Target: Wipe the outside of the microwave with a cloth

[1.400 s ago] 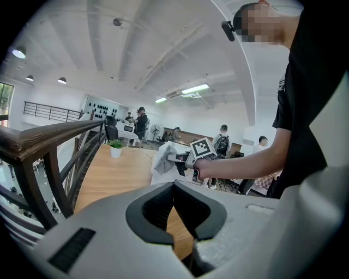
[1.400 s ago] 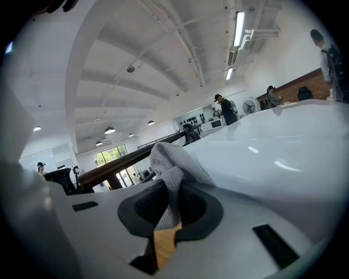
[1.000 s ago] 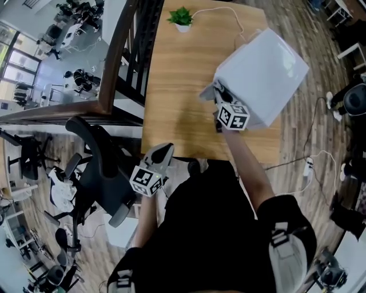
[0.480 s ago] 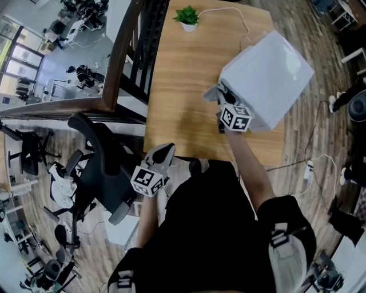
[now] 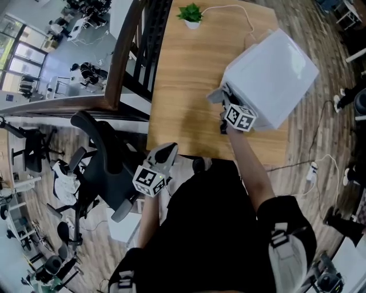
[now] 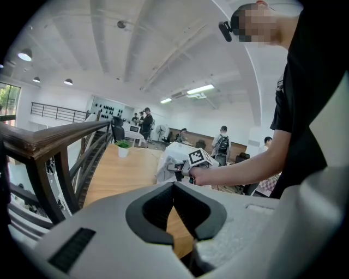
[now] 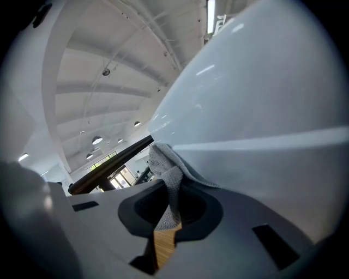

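White boxy microwave (image 5: 274, 71) sits upper right in the head view, on the light wooden worktop (image 5: 183, 86). From the left: a black office chair (image 5: 103, 160), then the left gripper (image 5: 164, 152) low at the worktop's near edge, jaws together on nothing, probably just out of the way. Right of centre, the right gripper (image 5: 227, 102) pinches a grey knitted cloth (image 5: 216, 96) against the microwave's left wall, set to wipe. The small green potted plant (image 5: 191, 12) stands well clear, so nothing blocks the stroke.

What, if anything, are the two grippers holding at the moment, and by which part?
The right gripper pinches a bunched part of the grey cloth, which lies against the microwave. The left gripper is shut on nothing.
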### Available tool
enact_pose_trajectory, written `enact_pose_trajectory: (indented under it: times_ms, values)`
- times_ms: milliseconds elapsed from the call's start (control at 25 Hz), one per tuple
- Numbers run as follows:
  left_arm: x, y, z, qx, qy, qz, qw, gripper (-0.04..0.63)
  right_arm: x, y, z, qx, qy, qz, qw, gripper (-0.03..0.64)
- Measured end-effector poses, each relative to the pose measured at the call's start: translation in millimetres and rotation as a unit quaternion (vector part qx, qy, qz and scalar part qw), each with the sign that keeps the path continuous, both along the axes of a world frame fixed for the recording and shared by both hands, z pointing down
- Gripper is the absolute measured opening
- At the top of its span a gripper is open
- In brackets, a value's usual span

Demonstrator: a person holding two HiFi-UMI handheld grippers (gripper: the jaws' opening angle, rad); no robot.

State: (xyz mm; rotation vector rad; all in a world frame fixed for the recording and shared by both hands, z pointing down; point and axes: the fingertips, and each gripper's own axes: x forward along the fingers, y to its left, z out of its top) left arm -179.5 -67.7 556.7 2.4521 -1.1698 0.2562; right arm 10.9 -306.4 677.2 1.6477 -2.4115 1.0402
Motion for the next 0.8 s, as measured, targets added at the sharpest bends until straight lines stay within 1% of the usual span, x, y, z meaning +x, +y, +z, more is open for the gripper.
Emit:
enact_pose_trajectory:
  times_ms: [80,280,400,800]
  values:
    - [-1,0,-1,0.001,-0.001,0.0,1.0,-0.005,-3,-1,5,-0.004,-0.006,0.0,1.0,0.026]
    - [1,4,-2,0.0,-0.005,0.003,1.0,-0.005,-3,0,16,-0.015,0.002,0.002,1.0,0.028]
    - [2,6,-2,-0.004,-0.008,0.004,1.0,-0.005,-2,0,22,-0.021,-0.006,0.006,1.0,0.026]
    - [12,4,-5,-0.002,-0.01,0.019,0.9998,-0.005,8,7,16,-0.017,-0.021,0.012,1.0,0.027]
